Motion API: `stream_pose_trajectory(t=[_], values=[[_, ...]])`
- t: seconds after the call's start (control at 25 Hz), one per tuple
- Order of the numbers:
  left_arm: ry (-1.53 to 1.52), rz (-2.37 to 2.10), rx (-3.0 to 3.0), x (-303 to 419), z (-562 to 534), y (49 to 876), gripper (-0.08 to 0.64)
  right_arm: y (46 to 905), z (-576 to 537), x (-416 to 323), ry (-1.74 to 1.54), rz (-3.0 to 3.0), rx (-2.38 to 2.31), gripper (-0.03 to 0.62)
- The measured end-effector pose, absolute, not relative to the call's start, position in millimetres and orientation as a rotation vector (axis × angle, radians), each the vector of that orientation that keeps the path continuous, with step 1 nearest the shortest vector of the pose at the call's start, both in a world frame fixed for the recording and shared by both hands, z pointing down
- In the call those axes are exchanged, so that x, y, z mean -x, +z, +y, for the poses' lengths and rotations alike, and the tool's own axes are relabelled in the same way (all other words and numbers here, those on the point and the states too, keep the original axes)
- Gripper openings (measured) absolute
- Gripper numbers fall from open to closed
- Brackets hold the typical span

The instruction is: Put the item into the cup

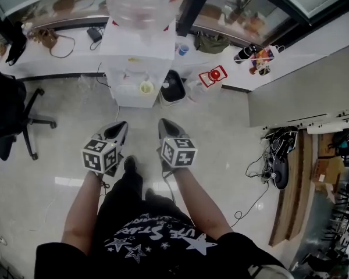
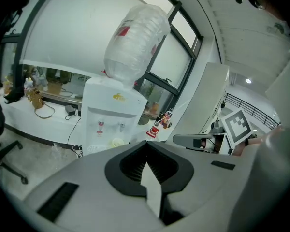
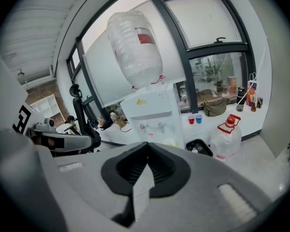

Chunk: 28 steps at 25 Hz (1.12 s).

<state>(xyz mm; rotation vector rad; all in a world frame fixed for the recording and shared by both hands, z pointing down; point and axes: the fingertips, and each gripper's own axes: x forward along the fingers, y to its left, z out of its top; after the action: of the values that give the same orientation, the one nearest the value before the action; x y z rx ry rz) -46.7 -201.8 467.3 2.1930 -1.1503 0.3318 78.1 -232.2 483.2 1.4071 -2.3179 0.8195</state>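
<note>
Well, left gripper (image 1: pixel 121 127) and right gripper (image 1: pixel 164 124) were closed, empty; ahead, the small pale-yellow cup (image 1: pixel 146 87) looked light, crushable, best pinched gently at its rim.

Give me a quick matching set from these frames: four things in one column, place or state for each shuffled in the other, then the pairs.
Things:
A. left gripper
B. big water bottle
C. blue cup
D. clear jug with red cap

Place or state:
1. on the white ledge by the window
2. shut, nothing held
3. upside down on the dispenser
4. on the floor beside the black bin

Pairs: A-2, B-3, C-1, D-4
</note>
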Motion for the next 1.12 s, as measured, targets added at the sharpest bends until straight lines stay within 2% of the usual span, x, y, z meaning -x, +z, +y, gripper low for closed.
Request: stream_pose_trajectory(t=[0.48, 0.8, 1.12], values=[[0.265, -1.238, -2.246, 22.1, -106.6, 427.6, 0.005, 429.1, -135.6, -104.2, 0.754, -2.465, -1.368, 0.000], [0.266, -1.290, -2.295, 6.7, -35.3, 401.5, 0.005, 391.9, -58.3, -123.6, 0.585, -2.544, -1.317, 0.000], [0.247, -1.546, -2.393, 8.1, 13.2, 356.7, 0.005, 371.6, -11.5, -126.0, 0.549, -2.613, -1.296, 0.000]])
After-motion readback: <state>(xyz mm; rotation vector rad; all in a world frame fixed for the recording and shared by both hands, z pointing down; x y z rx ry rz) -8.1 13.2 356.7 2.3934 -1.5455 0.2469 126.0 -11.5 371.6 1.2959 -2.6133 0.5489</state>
